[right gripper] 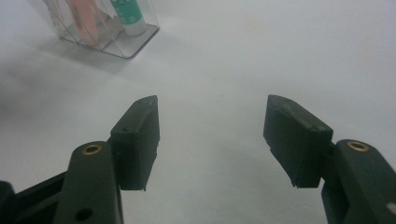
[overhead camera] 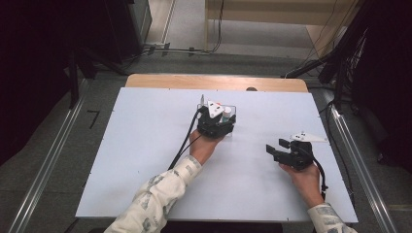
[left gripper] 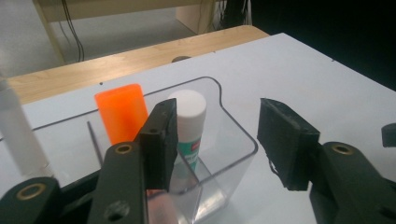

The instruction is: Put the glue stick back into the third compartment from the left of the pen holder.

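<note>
Centrally on the white table (overhead camera: 145,145) stands a clear organizer (left gripper: 233,154); inside it, an orange tube (left gripper: 120,114) beside a white glue stick (left gripper: 189,121), label unreadable. Left gripper (left gripper: 217,140) above it, right gripper (overhead camera: 273,148) well apart: both gape, empty.

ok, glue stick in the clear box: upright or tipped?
Upright. The glue stick stands cap-up inside the clear box, beside the orange piece.
</note>
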